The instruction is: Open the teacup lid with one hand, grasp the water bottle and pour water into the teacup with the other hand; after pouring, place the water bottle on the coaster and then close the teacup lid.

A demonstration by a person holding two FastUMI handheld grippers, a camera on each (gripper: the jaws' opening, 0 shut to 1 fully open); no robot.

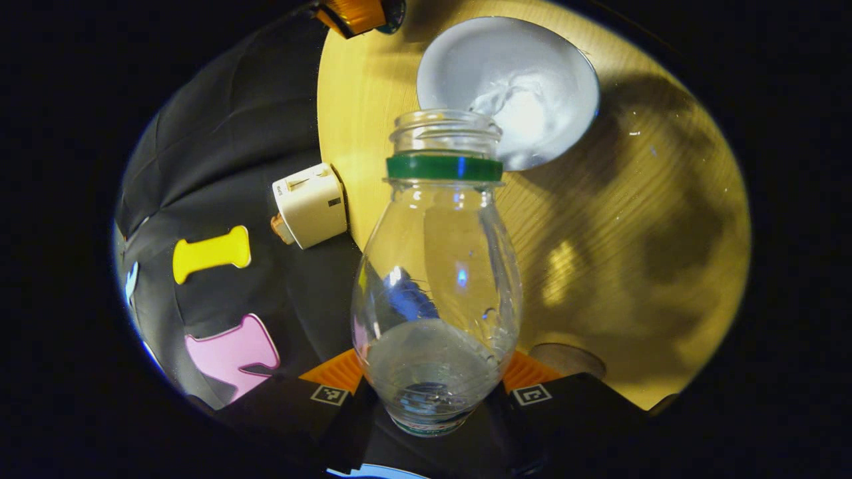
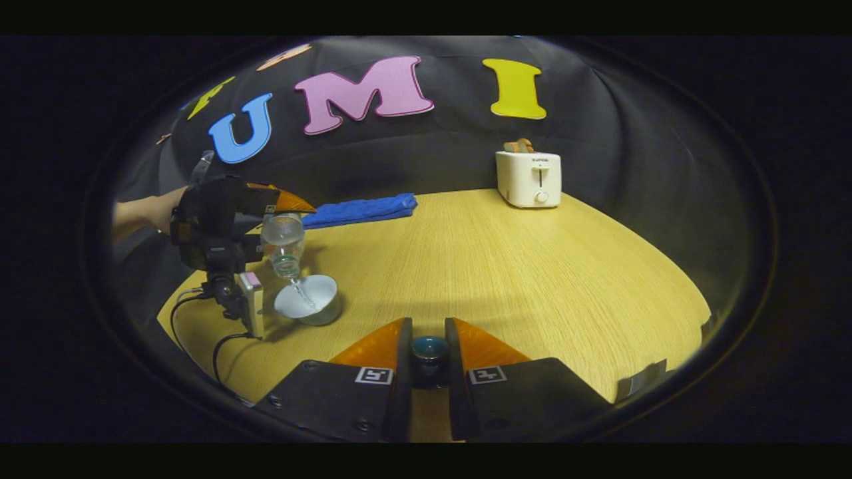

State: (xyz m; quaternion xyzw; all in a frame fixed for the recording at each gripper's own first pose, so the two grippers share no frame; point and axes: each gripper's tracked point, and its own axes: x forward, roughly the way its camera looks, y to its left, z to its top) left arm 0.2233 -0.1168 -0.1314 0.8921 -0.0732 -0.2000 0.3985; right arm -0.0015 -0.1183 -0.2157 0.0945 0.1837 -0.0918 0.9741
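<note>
We find the left gripper [image 1: 432,392] clamped on one clear water bottle [image 1: 436,293], tipped neck-down, water streaming into one open teacup [image 1: 509,90] on the wooden table [image 1: 632,219]. The right gripper [image 2: 429,362] is closed on one dark teacup lid [image 2: 429,347], held apart from the teacup. One toaster [image 2: 528,178] and one blue cloth [image 2: 363,209] lie near the booth wall.

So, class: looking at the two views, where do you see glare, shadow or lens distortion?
Left gripper view: glints speckle the clear water bottle, broad soft shadows darken the table, and the fisheye bulges the bottle. Right gripper view: the table edge curves like a bowl, light is dim and even, and the teacup casts a faint shadow.
</note>
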